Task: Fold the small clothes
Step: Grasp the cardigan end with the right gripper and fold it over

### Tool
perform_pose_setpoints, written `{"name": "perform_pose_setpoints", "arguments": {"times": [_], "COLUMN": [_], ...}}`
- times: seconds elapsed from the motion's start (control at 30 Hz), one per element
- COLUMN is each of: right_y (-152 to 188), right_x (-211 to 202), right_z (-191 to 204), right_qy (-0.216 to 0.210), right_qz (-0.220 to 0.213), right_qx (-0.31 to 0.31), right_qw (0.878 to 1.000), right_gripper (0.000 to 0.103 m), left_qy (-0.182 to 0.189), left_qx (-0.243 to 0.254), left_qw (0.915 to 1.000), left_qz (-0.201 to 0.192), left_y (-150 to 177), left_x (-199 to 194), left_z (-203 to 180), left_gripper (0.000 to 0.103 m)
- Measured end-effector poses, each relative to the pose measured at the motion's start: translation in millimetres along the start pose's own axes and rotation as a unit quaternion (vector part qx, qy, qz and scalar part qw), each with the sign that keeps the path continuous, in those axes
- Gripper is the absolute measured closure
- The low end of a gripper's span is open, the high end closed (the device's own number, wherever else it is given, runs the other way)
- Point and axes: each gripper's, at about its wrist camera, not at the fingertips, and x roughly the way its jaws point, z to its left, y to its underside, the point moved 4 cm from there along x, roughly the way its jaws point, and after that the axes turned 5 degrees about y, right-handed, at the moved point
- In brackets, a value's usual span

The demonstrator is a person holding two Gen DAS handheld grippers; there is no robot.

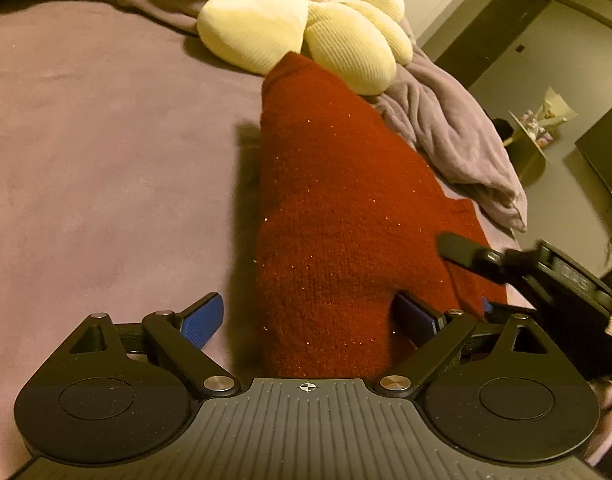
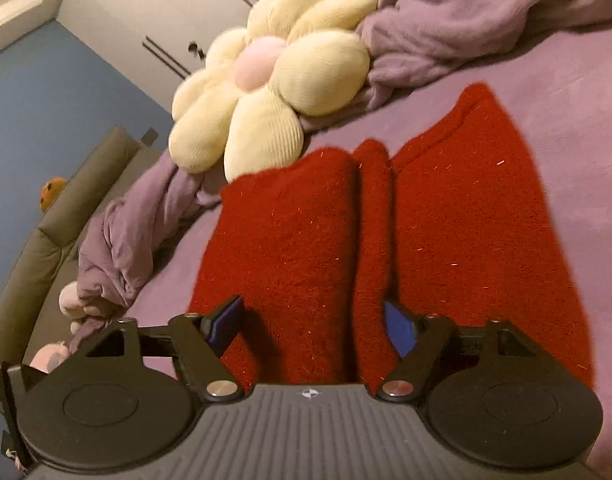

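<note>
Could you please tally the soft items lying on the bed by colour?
Red: 1, knit garment
Cream-yellow: 1, flower cushion
Lilac: 1, rumpled blanket
Total: 3

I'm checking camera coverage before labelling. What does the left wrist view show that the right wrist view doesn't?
Only the left wrist view shows the other hand-held gripper, a dark screen and a small round table. Only the right wrist view shows a blue wall, an olive sofa and the garment's parallel folds. Both share the red knit garment, the flower cushion, the crumpled purple blanket and the bed.
</note>
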Motion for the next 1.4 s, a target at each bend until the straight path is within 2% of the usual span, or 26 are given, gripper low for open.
{"name": "perform_pose_setpoints", "arguments": {"times": [0.07, 0.13, 0.23, 0.3, 0.4, 0.53, 0.63, 0.73, 0.83, 0.9, 0.97, 1.07, 1.1, 1.13, 1.2, 1.27, 1.3, 1.33, 1.4], "right_y": [-2.8, -7.0, -6.6, -6.0, -8.8, -11.8, -13.1, -8.9, 0.0, 5.3, 7.3, 4.9, 1.5, -1.0, -2.8, 2.2, 6.3, 9.7, 20.4], "right_x": [5.1, 8.6, 5.4, -7.8, -34.7, -65.7, -74.4, -71.0, -63.2, -55.9, -52.3, -49.3, -51.0, -55.6, -72.4, -91.5, -101.9, -107.8, -110.7], "right_z": [2.9, 12.5, 38.8, 58.5, 72.4, 71.9, 58.7, 32.1, 1.6, -19.7, -33.7, -38.7, -38.9, -38.2, -38.6, -31.5, -21.0, -9.9, 27.9], "right_qy": [-0.002, -0.003, 0.052, 0.094, 0.115, 0.139, 0.153, 0.184, 0.211, 0.209, 0.210, 0.220, 0.221, 0.224, 0.236, 0.241, 0.237, 0.228, 0.197], "right_qz": [-0.001, -0.011, -0.033, -0.067, -0.114, -0.146, -0.144, -0.125, -0.111, -0.101, -0.112, -0.111, -0.106, -0.103, -0.108, -0.122, -0.139, -0.149, -0.165], "right_qx": [0.004, -0.011, -0.097, -0.169, -0.207, -0.225, -0.220, -0.215, -0.194, -0.162, -0.154, -0.158, -0.154, -0.147, -0.124, -0.103, -0.103, -0.115, -0.164], "right_qw": [1.000, 1.000, 0.993, 0.979, 0.965, 0.953, 0.953, 0.951, 0.952, 0.959, 0.959, 0.956, 0.957, 0.958, 0.958, 0.957, 0.956, 0.955, 0.953], "right_gripper": [0.032, 0.069, 0.080, 0.081, 0.081, 0.082, 0.081, 0.082, 0.082, 0.081, 0.079, 0.069, 0.062, 0.050, 0.040, 0.042, 0.051, 0.057, 0.057], "left_qy": [-0.001, -0.010, -0.011, -0.005, -0.009, -0.050, -0.081, -0.078, -0.082, -0.077, -0.068, -0.061, -0.062, -0.062, -0.061, -0.067, -0.072, -0.075, -0.082], "left_qx": [-0.001, 0.001, 0.012, 0.030, 0.071, 0.117, 0.096, 0.073, 0.088, 0.085, 0.074, 0.073, 0.074, 0.073, 0.071, 0.072, 0.071, 0.069, 0.053], "left_qw": [1.0000, 0.9999, 0.9996, 0.9992, 0.9972, 0.9917, 0.9921, 0.9943, 0.9927, 0.9932, 0.9946, 0.9952, 0.9951, 0.9952, 0.9955, 0.9951, 0.9949, 0.9947, 0.9950], "left_qz": [-0.002, -0.009, -0.021, -0.026, -0.022, 0.012, 0.006, 0.004, 0.010, 0.018, 0.023, 0.022, 0.022, 0.020, 0.010, 0.000, -0.007, -0.012, -0.019], "left_y": [1.1, 1.5, 5.3, 16.8, 35.9, 52.9, 50.6, 49.6, 51.8, 51.8, 51.9, 57.7, 59.2, 59.6, 59.4, 58.4, 57.6, 56.4, 55.2], "left_x": [1.4, -2.8, -23.1, -39.6, -47.6, -22.5, -10.9, -12.1, -12.4, -14.5, -16.2, -28.7, -31.4, -36.0, -47.6, -56.9, -61.1, -64.2, -69.8], "left_z": [-0.5, -1.9, -7.4, -14.2, -26.7, -40.6, -36.8, -31.9, -30.3, -26.4, -23.7, -25.2, -25.5, -25.0, -22.5, -19.5, -17.9, -16.6, -12.2], "left_gripper": [0.006, 0.006, 0.007, 0.007, 0.007, 0.011, 0.012, 0.011, 0.010, 0.009, 0.008, 0.009, 0.009, 0.009, 0.009, 0.009, 0.009, 0.008, 0.008]}}
